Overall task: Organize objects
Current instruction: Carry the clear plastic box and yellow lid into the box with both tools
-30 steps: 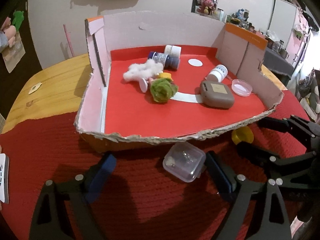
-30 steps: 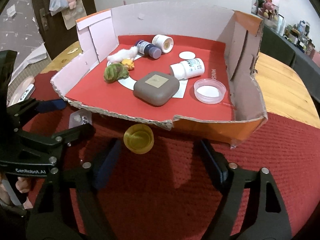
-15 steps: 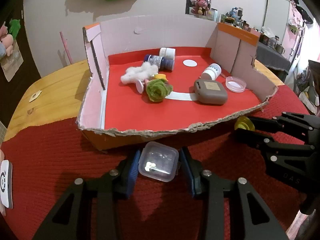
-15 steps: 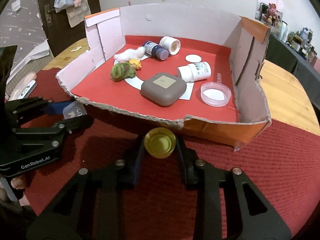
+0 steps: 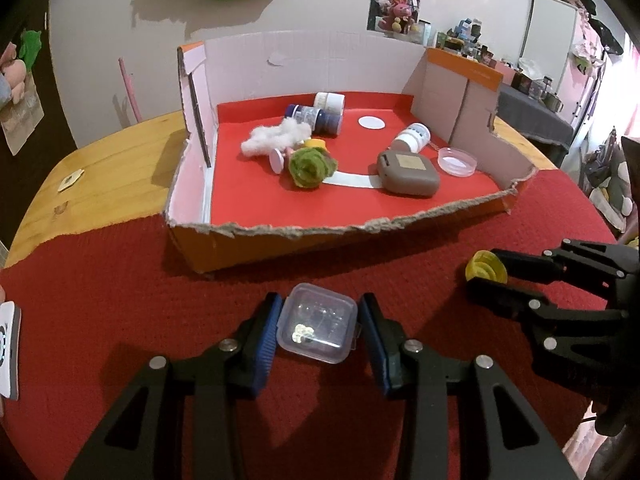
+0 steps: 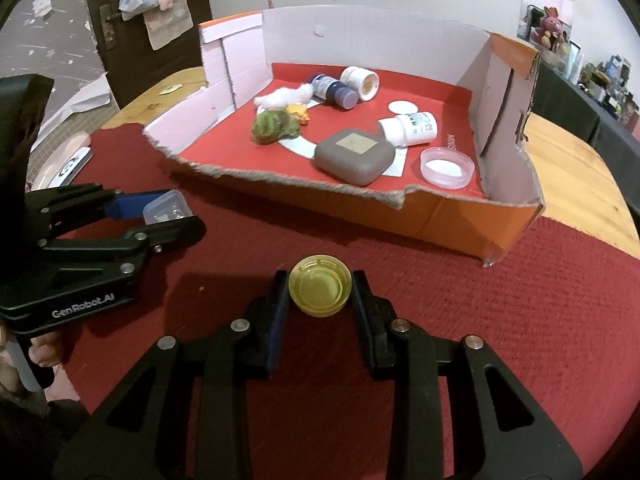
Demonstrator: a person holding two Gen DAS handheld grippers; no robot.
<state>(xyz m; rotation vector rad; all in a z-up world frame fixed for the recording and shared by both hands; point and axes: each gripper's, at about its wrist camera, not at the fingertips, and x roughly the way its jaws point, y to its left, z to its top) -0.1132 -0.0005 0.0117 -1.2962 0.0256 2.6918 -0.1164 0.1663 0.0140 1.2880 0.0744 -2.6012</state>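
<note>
While both tools sit low over the red woven cloth (image 5: 120, 300) on the wooden bench (image 5: 108, 160), the left tongs (image 5: 318, 326) pinch a small clear square plastic box (image 5: 318, 328) between blue pads, at the lower centre of the left wrist view. Its jaws have just been closing, and they now press the box's two sides. At the lower centre of the right wrist view, the right tongs (image 6: 320, 292) are pinched on a round yellow plastic cap (image 6: 320, 291), open side up, after the same closing. Beyond both, in the upper middle of each frame, stands a torn cardboard tray with a red floor (image 5: 280, 208). Inside it lie a grey rounded square case (image 5: 408, 174), a green fuzzy ball (image 5: 310, 166), a white cotton tuft (image 5: 276, 138), a white pill bottle on its side (image 5: 412, 138) and a shallow clear round lid (image 5: 458, 162).
</note>
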